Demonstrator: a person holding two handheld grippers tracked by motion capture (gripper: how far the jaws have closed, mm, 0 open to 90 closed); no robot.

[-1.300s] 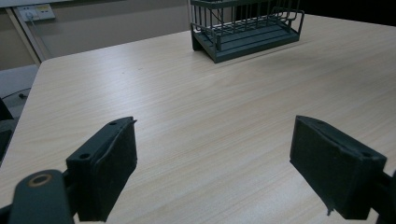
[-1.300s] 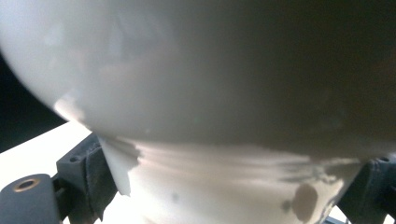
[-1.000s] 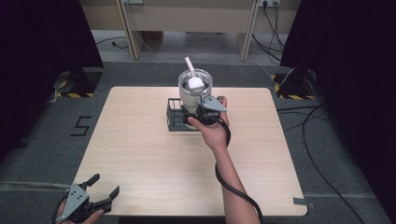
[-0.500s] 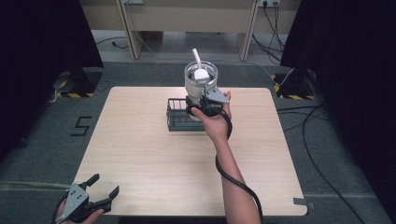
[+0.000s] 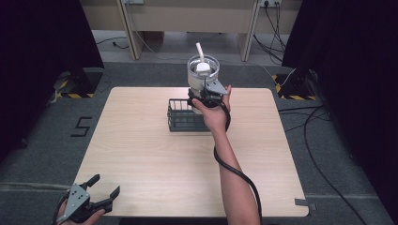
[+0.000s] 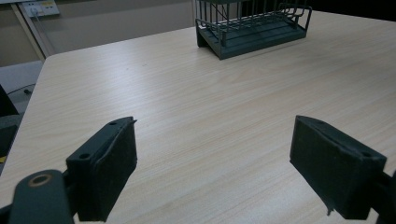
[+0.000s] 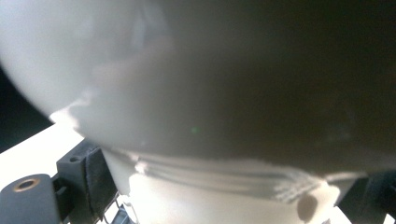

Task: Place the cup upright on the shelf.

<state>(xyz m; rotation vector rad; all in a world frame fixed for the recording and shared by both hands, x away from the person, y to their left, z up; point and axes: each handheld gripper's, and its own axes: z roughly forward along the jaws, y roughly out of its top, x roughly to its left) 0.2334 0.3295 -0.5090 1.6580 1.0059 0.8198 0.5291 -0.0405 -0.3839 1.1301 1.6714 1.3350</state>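
A clear round container (image 5: 202, 70) with a white base carries a white utensil (image 5: 200, 51) that sticks up out of it. My right gripper (image 5: 202, 96) is shut on its lower part and holds it in the air above the far end of a dark wire rack (image 5: 182, 118) on the table. In the right gripper view the container (image 7: 210, 93) is a close blur, and its ridged white base (image 7: 210, 191) sits between the jaws. My left gripper (image 5: 105, 184) stands open at the table's near left corner with nothing between its pads (image 6: 112, 163). The rack (image 6: 252, 28) lies far ahead of it.
The light wooden table (image 5: 141, 154) is bare around the rack. A grey tape mark (image 5: 304, 204) lies at the near right corner. Cables (image 5: 324, 140) run over the floor at the right, and wooden furniture legs (image 5: 129, 28) stand beyond the far edge.
My right gripper has lifted the container higher and a little farther away, off the rack. The left gripper has not moved.
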